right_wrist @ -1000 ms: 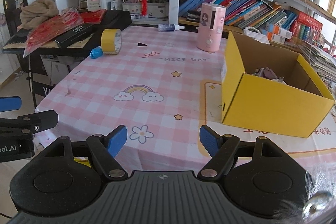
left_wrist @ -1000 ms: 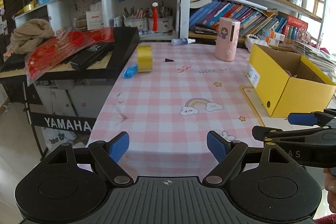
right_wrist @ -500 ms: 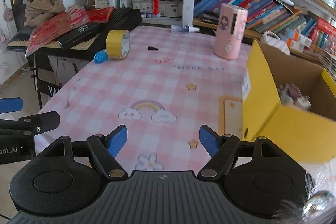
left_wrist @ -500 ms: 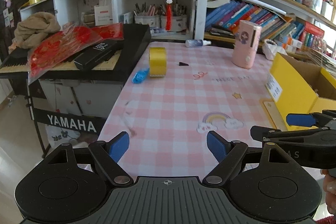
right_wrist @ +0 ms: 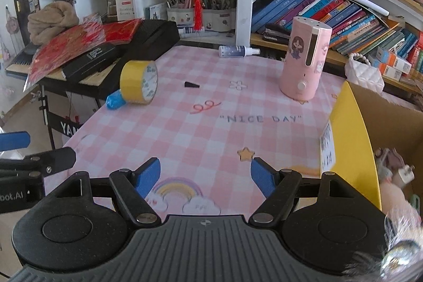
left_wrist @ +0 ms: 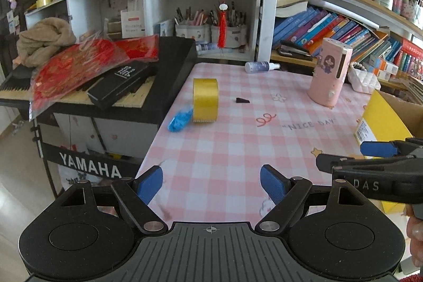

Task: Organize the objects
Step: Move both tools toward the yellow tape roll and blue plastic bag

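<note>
Yellow box [right_wrist: 349,149] at right already holds some items; tape roll [left_wrist: 205,99], blue wad [left_wrist: 180,120] and pink dispenser [right_wrist: 304,65] remain out, upper frame. Left gripper [left_wrist: 211,183] and right gripper [right_wrist: 205,177] gape empty.

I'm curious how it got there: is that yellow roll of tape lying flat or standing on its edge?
Standing on its edge. The yellow tape roll rests on its curved band, its printed core facing sideways, with a blue crumpled thing against it.
</note>
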Motion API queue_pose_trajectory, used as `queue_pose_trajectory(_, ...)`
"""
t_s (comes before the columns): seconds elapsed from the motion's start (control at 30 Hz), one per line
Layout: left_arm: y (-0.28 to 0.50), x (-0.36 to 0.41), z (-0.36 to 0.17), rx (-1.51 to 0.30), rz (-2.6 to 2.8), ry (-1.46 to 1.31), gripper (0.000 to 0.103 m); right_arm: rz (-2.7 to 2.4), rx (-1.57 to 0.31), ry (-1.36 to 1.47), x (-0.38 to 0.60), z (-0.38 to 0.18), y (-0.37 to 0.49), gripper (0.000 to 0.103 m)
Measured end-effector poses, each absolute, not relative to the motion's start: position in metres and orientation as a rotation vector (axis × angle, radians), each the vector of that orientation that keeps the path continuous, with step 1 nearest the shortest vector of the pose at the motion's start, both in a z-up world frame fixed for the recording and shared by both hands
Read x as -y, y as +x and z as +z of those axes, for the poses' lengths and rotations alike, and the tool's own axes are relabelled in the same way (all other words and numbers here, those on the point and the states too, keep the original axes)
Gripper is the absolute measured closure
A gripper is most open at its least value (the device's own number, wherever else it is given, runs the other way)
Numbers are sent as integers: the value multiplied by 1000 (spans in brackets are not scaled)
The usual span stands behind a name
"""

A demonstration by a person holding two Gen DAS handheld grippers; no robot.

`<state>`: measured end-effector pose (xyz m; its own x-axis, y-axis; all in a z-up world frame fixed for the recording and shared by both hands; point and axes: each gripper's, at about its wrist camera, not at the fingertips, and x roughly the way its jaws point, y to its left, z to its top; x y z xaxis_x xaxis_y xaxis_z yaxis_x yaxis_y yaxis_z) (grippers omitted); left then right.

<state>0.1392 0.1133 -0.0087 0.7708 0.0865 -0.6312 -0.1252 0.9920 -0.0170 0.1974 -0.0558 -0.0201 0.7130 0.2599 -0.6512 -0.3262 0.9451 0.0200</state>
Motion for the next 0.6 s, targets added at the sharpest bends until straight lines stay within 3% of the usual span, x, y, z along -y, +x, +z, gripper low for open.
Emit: queue_pose_trajectory(0.6, 190, -125, -10, -682, 150, -48, 21, 333, -703, -86, 51, -20, 265, 29)
